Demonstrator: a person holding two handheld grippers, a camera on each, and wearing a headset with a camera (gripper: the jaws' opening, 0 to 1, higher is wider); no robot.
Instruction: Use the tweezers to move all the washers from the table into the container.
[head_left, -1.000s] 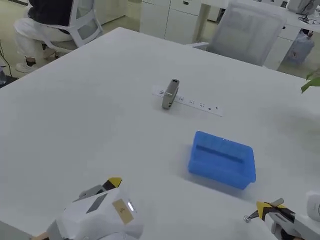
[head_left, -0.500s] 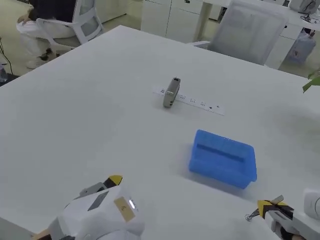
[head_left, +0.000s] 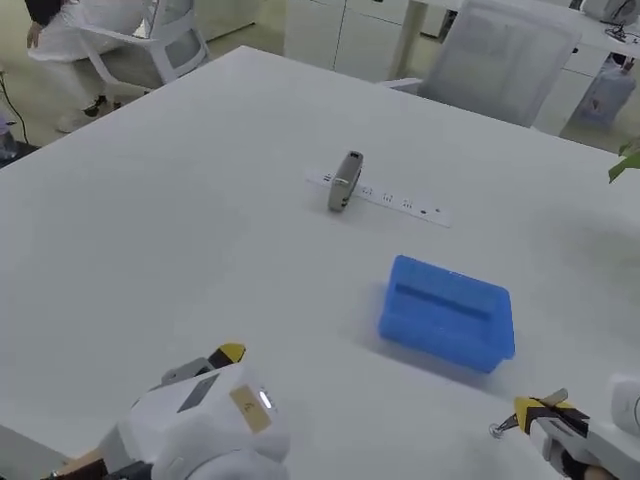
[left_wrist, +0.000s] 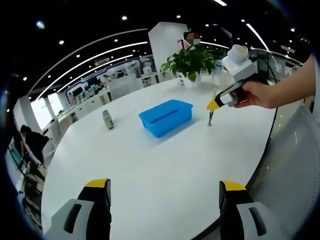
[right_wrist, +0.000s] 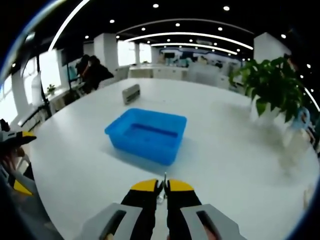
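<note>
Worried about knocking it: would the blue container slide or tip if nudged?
Probably slides rather than tips: the container is low, wide and flat on the smooth table. It looks like thin plastic and appears empty, so it is likely light and easily shifted.

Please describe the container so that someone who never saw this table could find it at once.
On the big white table, look nearer than the flat white power strip. The container is the open rectangular tub there, the only blue thing on it.

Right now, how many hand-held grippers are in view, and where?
2. The left hand-held gripper, open, is at the table's near edge; the right hand-held gripper, shut on tweezers, is near the blue container.
</note>
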